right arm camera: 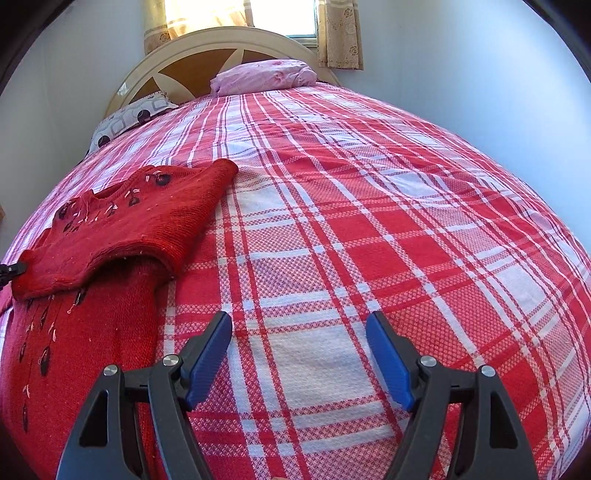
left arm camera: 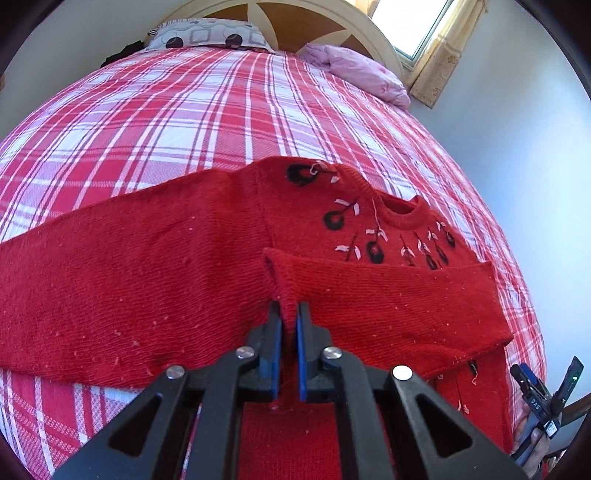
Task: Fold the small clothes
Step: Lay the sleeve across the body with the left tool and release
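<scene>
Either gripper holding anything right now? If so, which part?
The left gripper is shut on the red sweater, pinching the cuff end of the sleeve folded across its body. The right gripper has its jaws open above the plaid bedspread, holding nothing.

Ahead of my tongs stretches the red plaid bed (right arm camera: 369,221), its arched headboard (right arm camera: 207,48) under a sunlit curtained window (right arm camera: 280,14).

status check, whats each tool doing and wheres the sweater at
Left tool shut on sleeve cuff, folded across red sweater. Right tool open, empty, over plaid bedspread. Nothing in the way.
</scene>
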Tool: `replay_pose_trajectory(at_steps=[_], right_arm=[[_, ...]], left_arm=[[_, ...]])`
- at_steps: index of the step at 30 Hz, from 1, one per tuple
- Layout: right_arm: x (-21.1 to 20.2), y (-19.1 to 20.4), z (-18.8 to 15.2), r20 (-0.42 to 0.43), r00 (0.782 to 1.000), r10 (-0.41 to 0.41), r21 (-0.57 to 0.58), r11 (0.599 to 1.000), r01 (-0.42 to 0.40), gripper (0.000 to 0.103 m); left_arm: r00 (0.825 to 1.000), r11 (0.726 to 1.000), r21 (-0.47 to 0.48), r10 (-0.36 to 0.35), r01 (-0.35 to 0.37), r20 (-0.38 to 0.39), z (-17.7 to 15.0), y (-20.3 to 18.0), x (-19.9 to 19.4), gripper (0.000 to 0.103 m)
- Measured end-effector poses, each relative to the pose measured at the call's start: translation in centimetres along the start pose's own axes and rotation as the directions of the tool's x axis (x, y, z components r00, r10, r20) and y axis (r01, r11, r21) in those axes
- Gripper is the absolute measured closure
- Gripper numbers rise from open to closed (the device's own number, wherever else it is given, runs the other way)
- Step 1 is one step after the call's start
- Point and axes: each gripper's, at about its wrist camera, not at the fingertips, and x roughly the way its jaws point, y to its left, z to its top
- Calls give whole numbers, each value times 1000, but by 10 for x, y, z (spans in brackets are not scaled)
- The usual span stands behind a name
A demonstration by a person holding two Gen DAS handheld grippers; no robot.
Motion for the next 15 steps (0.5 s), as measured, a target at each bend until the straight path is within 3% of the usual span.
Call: replay_pose_trajectory(at_steps=[6,13,15], right_arm=[[2,2,-1,-5,1000,-11,-13,1000,11,26],[2,2,0,-6,1000,-10,-12,1000,10,26],[3,3,-1,-8,1000,-12,-14,1000,12,26]], left_arm=[[999,999,-17,-38,38,-4,-14,1,-3,95],[999,999,-37,-31,32,14,-8,6,-7,96],[998,995,-70,-64,65,20,-6,10,-15,97]])
